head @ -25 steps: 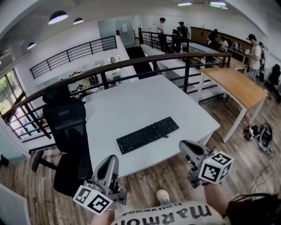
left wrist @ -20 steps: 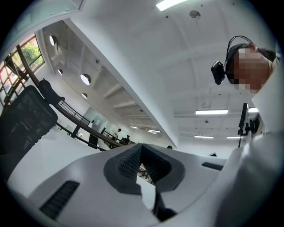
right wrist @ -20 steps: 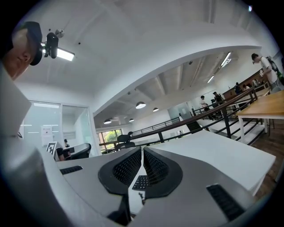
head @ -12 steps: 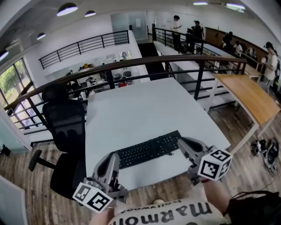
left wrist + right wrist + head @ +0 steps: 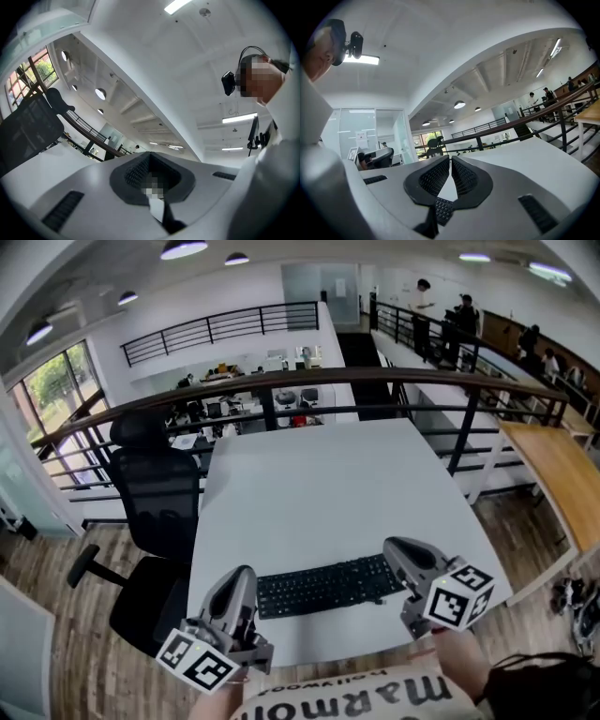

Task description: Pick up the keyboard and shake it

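Note:
A black keyboard (image 5: pixel 323 586) lies flat near the front edge of the white table (image 5: pixel 309 493). In the head view my left gripper (image 5: pixel 246 576) is shut and empty, its tip just off the keyboard's left end. The right gripper (image 5: pixel 394 547) is shut too, its tip over the keyboard's right end. In the right gripper view the pads (image 5: pixel 436 177) meet with nothing between them, and a strip of the keyboard (image 5: pixel 443 211) shows below them. The left gripper view shows closed jaws (image 5: pixel 149 159) aimed up at the ceiling.
A black office chair (image 5: pixel 155 498) stands against the table's left side. A dark railing (image 5: pixel 375 381) runs behind the table's far edge. A wooden table (image 5: pixel 562 474) stands to the right. Several people are far off at the back right.
Both grippers have moved forward from off the table's front edge to the two ends of the keyboard. Both stay shut, and the keyboard has not moved on the table.

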Tool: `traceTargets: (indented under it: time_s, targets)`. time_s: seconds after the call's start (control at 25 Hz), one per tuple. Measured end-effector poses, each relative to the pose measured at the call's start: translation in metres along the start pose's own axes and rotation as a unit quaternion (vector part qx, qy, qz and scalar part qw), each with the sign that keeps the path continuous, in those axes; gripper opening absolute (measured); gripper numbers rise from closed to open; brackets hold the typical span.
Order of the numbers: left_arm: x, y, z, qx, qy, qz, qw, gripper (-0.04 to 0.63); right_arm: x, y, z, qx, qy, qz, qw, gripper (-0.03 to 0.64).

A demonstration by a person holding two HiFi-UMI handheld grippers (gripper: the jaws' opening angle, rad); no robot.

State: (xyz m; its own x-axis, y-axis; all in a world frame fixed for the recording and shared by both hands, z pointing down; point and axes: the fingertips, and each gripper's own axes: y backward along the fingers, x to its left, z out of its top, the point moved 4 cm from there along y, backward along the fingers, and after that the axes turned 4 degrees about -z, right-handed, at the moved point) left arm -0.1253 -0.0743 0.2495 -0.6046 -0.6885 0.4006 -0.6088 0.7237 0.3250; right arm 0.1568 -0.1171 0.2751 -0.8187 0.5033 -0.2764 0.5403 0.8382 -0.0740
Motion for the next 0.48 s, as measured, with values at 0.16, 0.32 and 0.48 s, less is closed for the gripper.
traceTargets:
  time_s: [0.16,0.32,0.48]
  targets:
    - [0.013,0.001,-0.003,0.029,-0.018,0.035,0.9988,0.002,-0.008,-0.024,-0.011,0.013,-0.016,0.016,1.0,0.041]
    - [0.017,0.001,-0.018,0.066,-0.04,0.063,0.995,0.002,-0.023,-0.039,-0.024,0.021,-0.041,0.024,0.999,0.041]
    - [0.024,0.012,-0.041,0.098,-0.03,0.094,0.9903,0.002,-0.032,-0.045,-0.048,0.041,-0.061,0.029,0.997,0.04]
